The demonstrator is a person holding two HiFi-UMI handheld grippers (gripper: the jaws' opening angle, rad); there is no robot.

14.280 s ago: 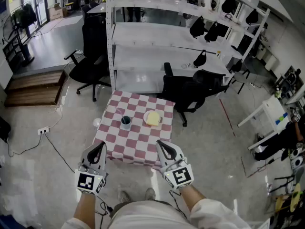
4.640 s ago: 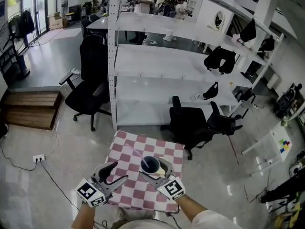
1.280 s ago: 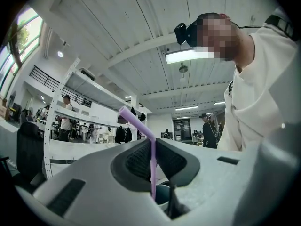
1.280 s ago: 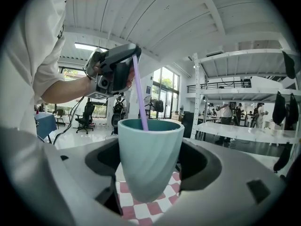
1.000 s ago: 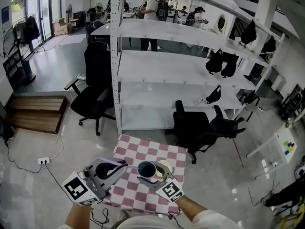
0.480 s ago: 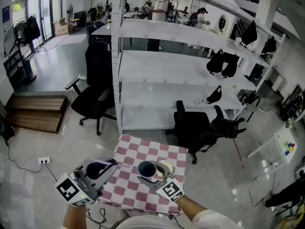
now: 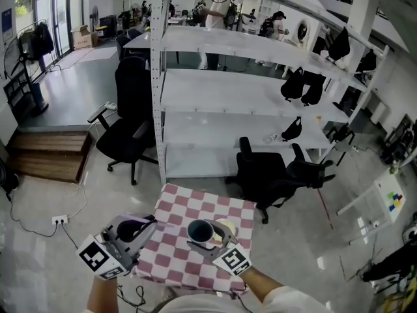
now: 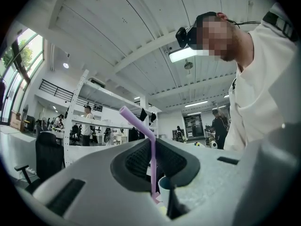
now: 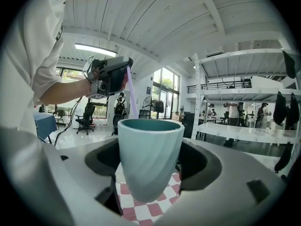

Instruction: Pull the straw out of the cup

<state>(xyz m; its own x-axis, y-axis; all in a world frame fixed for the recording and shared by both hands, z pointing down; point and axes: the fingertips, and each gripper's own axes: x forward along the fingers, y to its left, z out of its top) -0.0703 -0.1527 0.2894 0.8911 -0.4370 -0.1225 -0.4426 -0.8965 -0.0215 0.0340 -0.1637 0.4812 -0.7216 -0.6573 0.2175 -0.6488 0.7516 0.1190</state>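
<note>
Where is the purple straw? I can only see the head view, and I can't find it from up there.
Observer: The left gripper has it. Its own view shows the straw pinched upright between the jaws, with the bent top leaning left.
Operator: Is anything poking out of the cup?
Observer: No. In the right gripper view, nothing sticks up from inside the cup. The straw hangs under the left gripper, farther back.
Operator: What holds the cup?
Observer: The right gripper does, with one jaw on each side, above the checked cloth.
</note>
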